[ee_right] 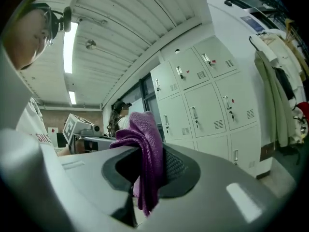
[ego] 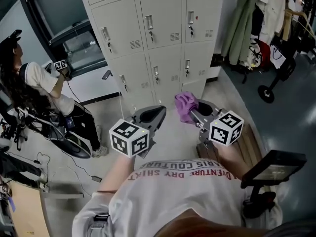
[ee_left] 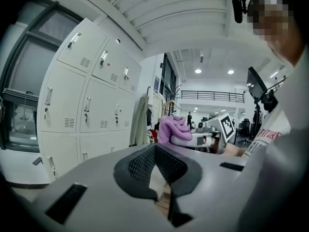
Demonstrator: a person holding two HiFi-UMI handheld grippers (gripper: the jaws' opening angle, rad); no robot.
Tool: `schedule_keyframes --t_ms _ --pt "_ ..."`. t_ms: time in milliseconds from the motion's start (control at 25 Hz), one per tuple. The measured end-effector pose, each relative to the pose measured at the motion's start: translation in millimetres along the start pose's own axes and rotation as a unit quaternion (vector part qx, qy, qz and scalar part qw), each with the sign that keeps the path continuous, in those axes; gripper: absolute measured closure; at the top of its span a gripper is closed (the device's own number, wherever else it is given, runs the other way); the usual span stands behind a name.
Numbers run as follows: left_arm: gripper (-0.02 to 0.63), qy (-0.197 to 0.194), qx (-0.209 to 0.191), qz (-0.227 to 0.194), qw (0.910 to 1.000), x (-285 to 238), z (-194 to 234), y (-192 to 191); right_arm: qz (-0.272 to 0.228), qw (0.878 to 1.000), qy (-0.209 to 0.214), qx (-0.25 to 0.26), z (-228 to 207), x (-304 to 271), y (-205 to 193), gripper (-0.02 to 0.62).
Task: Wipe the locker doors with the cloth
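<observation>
We see a soft purple knitted cloth (ee_right: 145, 149) bunched into folds and pinched between the jaws of the right gripper (ee_right: 145, 178), its loose end hanging below them and a fold rising above. It hangs in the air, apart from the pale grey metal locker doors (ego: 158, 23). These stand shut in a grid, each with an upright handle and small vent slots.

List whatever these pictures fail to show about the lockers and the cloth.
- Top row of lockers: head view, cut off by the upper edge.
- Dirt or streaks on the doors: every view, too distant and small.
- Full size of the cloth: bunched in the right gripper, whose jaws cover part of it.
- Lowest right door's bottom: head view, behind the cloth.
</observation>
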State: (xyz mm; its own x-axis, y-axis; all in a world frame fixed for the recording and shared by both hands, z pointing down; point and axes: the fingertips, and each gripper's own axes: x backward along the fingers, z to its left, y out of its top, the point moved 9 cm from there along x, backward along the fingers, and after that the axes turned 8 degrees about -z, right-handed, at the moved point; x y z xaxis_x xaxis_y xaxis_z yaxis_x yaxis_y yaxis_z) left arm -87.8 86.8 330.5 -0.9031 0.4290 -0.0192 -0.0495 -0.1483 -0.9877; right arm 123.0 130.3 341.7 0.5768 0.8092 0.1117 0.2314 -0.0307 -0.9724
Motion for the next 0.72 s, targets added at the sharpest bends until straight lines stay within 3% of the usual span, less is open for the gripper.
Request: schedule_keyframes --t_ms 160,400,720 --pt "0.606 0.007 -0.003 -0.009 0.9999 -37 36 14 -0.032 0.999 0.015 -0.011 -47 -30 20 0.54" --pt "0.606 0.023 -0.006 -0.018 0.9996 -73 94 18 -0.024 0.999 0.023 0.005 -96 -83 21 0.54" --pt "0.606 0.019 -0.008 -0.021 0.9996 -145 212 41 -0.053 0.999 0.004 0.004 -187 -184 38 0.54"
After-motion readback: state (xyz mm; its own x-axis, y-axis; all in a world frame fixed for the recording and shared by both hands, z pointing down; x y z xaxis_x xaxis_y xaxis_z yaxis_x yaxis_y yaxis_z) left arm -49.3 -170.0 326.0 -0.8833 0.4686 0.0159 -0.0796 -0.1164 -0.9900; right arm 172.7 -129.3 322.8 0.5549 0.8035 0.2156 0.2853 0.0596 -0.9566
